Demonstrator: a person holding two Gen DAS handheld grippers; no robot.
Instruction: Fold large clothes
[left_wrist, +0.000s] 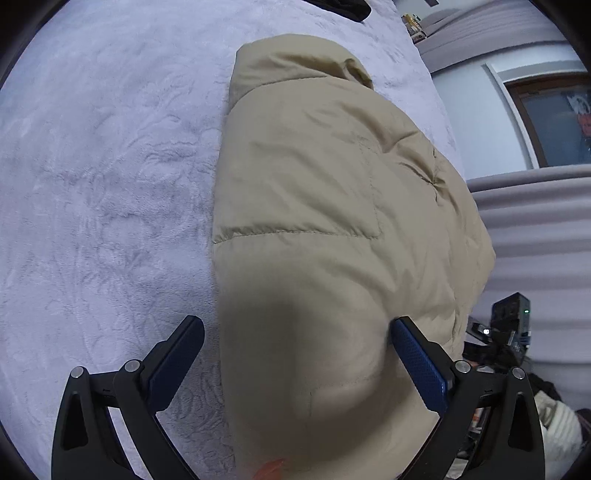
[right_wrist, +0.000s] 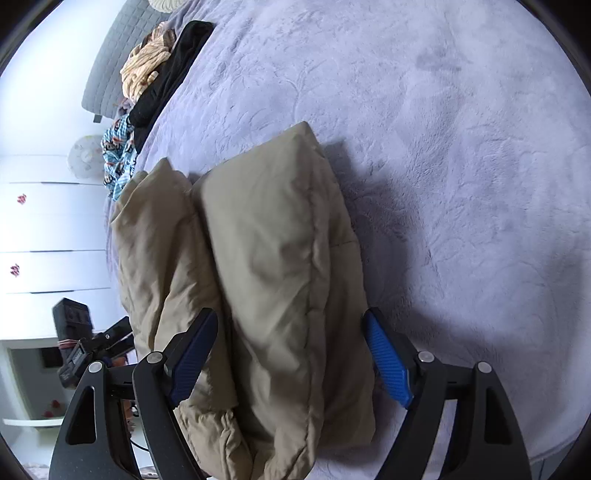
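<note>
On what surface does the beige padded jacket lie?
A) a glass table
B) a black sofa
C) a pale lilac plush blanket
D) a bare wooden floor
C: the beige padded jacket lies folded on a pale lilac plush blanket that spreads around it in both wrist views.

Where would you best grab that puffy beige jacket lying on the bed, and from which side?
I'd take the beige jacket at its near end, coming down from above and straddling the thick folded edge. The padding bulges there between the open right gripper, so a pinch should gather every layer; the flat middle offers no ridge to hold.
</note>
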